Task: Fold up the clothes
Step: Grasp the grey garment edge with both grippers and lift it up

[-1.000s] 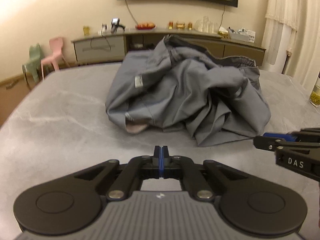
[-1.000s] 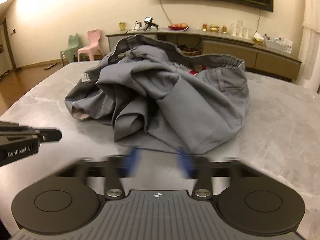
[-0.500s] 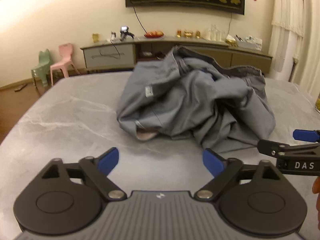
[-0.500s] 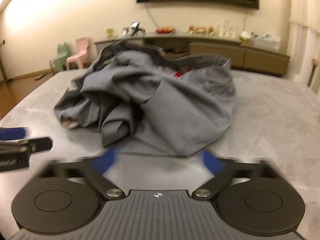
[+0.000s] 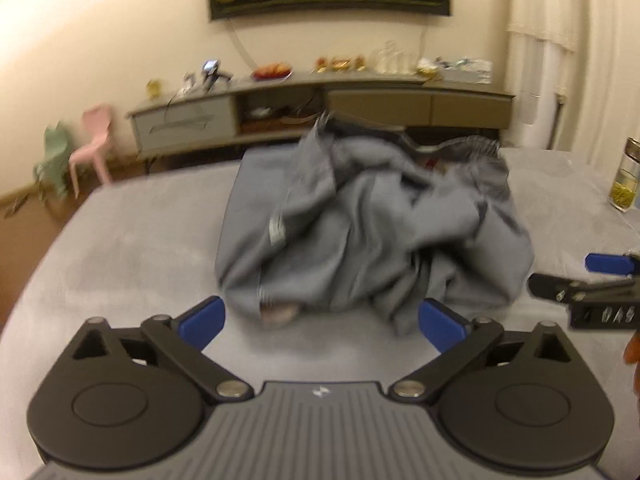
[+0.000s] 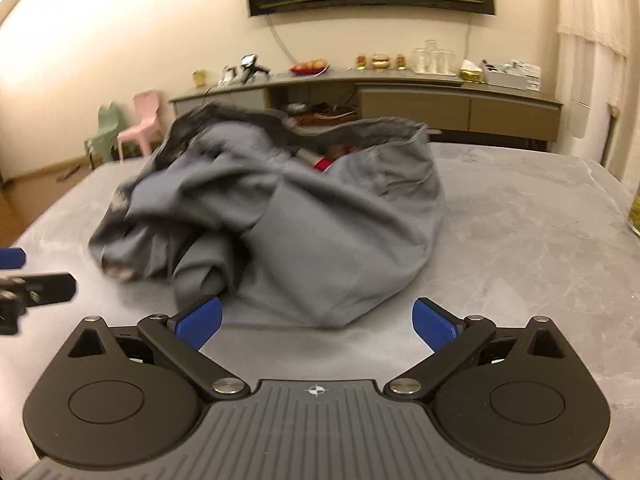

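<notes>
A crumpled grey garment (image 5: 372, 232) lies in a heap in the middle of the grey marble table (image 5: 120, 248); it also shows in the right wrist view (image 6: 288, 220), with an elastic waistband at its far side. My left gripper (image 5: 320, 320) is open and empty, just short of the heap's near edge. My right gripper (image 6: 316, 318) is open and empty, its blue fingertips (image 6: 200, 318) at the garment's near hem. Each gripper shows at the edge of the other's view.
A glass jar (image 5: 624, 180) with yellow contents stands on the table's right side. Beyond the table are a long low sideboard (image 6: 440, 96) with small items, and pink and green child chairs (image 5: 92, 140) at the left.
Both grippers have opened wide from shut or nearly shut. Both have risen and moved closer to the garment, which has not been touched.
</notes>
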`<state>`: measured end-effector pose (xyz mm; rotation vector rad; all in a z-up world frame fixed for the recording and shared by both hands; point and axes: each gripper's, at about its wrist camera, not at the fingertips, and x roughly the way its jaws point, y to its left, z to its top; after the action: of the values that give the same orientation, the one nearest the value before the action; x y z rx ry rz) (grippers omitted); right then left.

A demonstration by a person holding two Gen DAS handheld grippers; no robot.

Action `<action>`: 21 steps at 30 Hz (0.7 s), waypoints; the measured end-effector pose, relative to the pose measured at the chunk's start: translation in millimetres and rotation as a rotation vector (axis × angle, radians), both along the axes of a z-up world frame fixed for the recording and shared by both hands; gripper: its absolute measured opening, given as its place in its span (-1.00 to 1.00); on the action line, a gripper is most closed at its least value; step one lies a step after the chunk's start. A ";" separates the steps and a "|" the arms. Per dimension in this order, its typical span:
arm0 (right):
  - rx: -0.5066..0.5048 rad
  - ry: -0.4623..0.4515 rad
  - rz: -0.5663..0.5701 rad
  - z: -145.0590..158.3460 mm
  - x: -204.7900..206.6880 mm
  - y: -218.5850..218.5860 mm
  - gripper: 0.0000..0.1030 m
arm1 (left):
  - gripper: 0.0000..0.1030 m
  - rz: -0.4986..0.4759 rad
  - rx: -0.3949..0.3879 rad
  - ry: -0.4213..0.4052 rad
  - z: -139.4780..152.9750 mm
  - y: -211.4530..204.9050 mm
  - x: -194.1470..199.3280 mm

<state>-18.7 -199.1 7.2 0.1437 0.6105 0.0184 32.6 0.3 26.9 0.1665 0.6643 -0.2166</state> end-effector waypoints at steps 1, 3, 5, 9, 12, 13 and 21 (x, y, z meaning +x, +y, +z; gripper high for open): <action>0.010 -0.011 -0.014 2.3 5.0 -6.0 0.98 | 1.00 0.002 -0.012 -0.006 -3.4 2.4 5.7; 0.031 -0.024 -0.046 4.9 25.8 -20.7 0.98 | 1.00 0.024 -0.095 0.033 -19.2 15.8 18.7; 0.037 -0.012 -0.074 2.0 49.1 -34.5 0.98 | 1.00 0.044 -0.214 0.152 -34.7 30.6 31.4; 0.054 0.026 -0.144 -19.2 104.5 -71.6 0.98 | 1.00 0.032 -0.347 0.276 -47.9 51.6 47.2; 0.133 0.017 -0.180 -33.3 141.2 -97.9 0.98 | 1.00 0.055 -0.340 0.248 -45.1 61.9 48.0; 0.151 0.011 -0.180 -36.8 151.9 -103.4 0.98 | 1.00 0.057 -0.349 0.247 -45.0 64.7 49.1; 0.096 -0.010 0.047 -34.7 200.6 -96.5 -0.66 | 0.86 0.056 -0.304 0.138 -43.6 57.0 61.2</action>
<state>181.9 -295.6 -27.5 0.2226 0.6030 0.0937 93.8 57.3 -16.7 -0.1595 0.7640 -0.2745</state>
